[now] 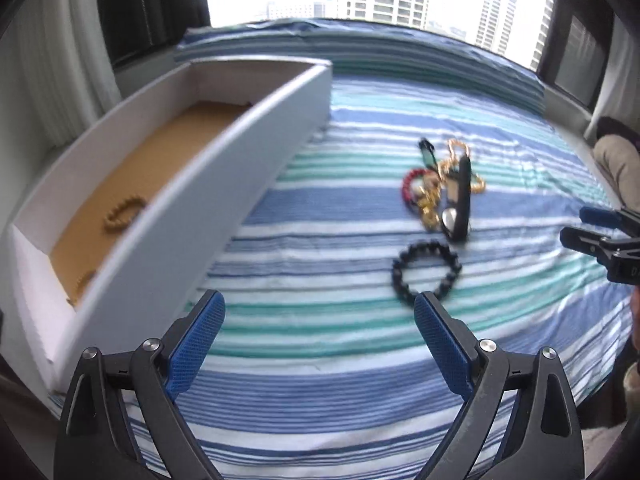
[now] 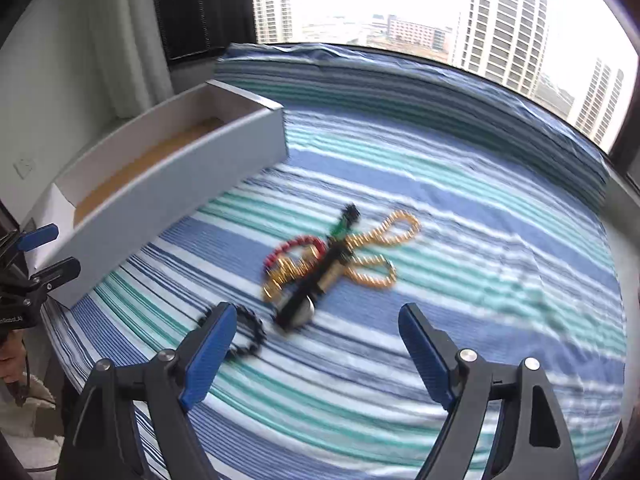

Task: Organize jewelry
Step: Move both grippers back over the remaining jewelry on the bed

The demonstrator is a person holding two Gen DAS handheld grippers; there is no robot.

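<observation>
A long white box (image 1: 224, 172) with a tan lining lies at the left on the striped cloth; a tan bead bracelet (image 1: 124, 214) lies inside it. A black bead bracelet (image 1: 426, 276) lies on the cloth, just ahead of my open, empty left gripper (image 1: 320, 312). Behind it sits a tangled pile (image 1: 444, 188) of gold chains, a red bead bracelet and a black-strapped watch. In the right wrist view the pile (image 2: 332, 264) lies ahead of my open, empty right gripper (image 2: 316, 324), and the black bracelet (image 2: 250, 334) is partly hidden behind its left finger. The box (image 2: 172, 184) is at left.
The blue, teal and white striped cloth (image 1: 360, 360) covers the surface. A window with tall buildings lies beyond the far edge. The right gripper (image 1: 600, 236) shows at the right edge of the left view; the left gripper (image 2: 36, 256) shows at the left edge of the right view.
</observation>
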